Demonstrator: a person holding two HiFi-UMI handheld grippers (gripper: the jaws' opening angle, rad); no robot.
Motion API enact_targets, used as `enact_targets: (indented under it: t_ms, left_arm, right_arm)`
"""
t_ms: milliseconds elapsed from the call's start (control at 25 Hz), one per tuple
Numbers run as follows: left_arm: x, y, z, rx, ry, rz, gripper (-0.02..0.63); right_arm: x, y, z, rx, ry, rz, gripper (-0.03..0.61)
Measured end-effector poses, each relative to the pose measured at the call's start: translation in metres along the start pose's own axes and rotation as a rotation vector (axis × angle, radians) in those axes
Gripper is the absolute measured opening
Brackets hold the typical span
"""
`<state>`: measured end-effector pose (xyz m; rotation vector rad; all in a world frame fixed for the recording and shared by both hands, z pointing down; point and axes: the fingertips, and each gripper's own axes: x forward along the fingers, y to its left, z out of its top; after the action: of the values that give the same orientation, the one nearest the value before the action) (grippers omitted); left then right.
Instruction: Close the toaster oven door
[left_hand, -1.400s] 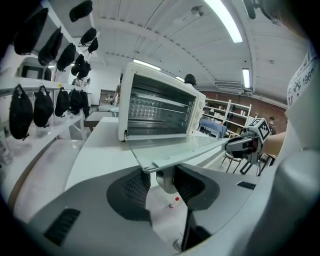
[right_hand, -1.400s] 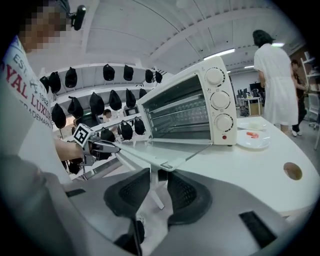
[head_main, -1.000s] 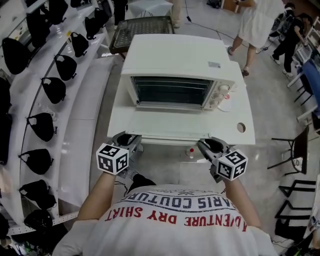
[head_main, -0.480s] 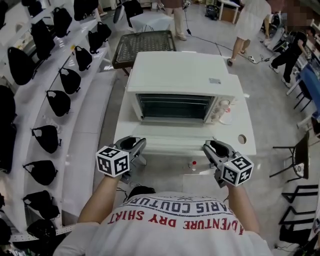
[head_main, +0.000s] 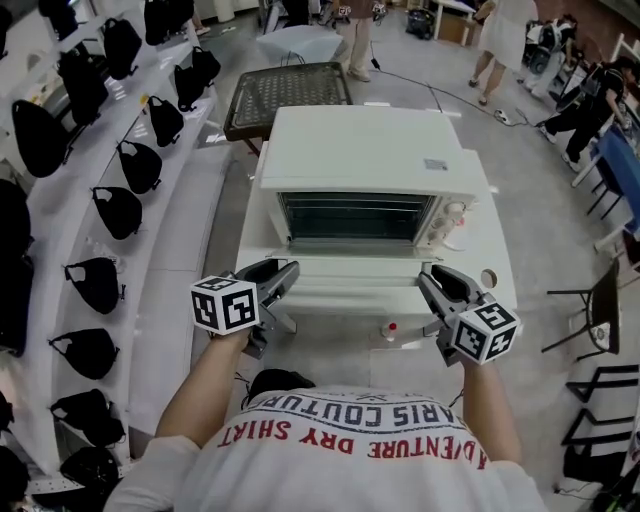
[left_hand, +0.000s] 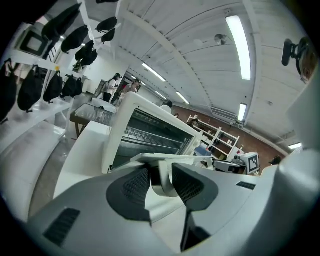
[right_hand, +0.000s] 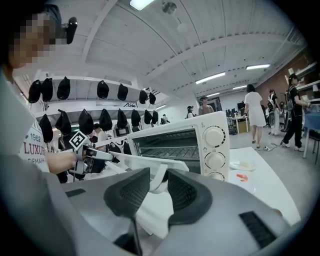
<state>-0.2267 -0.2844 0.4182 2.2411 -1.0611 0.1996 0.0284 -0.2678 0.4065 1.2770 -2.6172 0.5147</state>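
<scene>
The white toaster oven (head_main: 365, 160) sits on a white table (head_main: 492, 240), its mouth facing the person; its door (head_main: 350, 270) is open, swung down to lie near level in front of the racks; the left gripper (head_main: 288, 274) grips the left end of the door handle (left_hand: 162, 181), pads pressed on the white bracket; the right gripper (head_main: 430, 284) clasps the right end, its jaws having just been closing on the bracket between them.
</scene>
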Motion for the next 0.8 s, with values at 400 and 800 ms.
enact_targets:
  t_ms: [400,800]
  left_arm:
    - [0.012,0.008,0.036,-0.163,-0.028,-0.068,0.15]
    - [0.03,0.019,0.07,-0.336,-0.059,-0.158,0.16]
  right_arm:
    - [0.015,-0.013,0.033,0.029,-0.057,-0.027,0.106]
    - [0.036,-0.03,0.064,0.05,-0.098,-0.044,0.098]
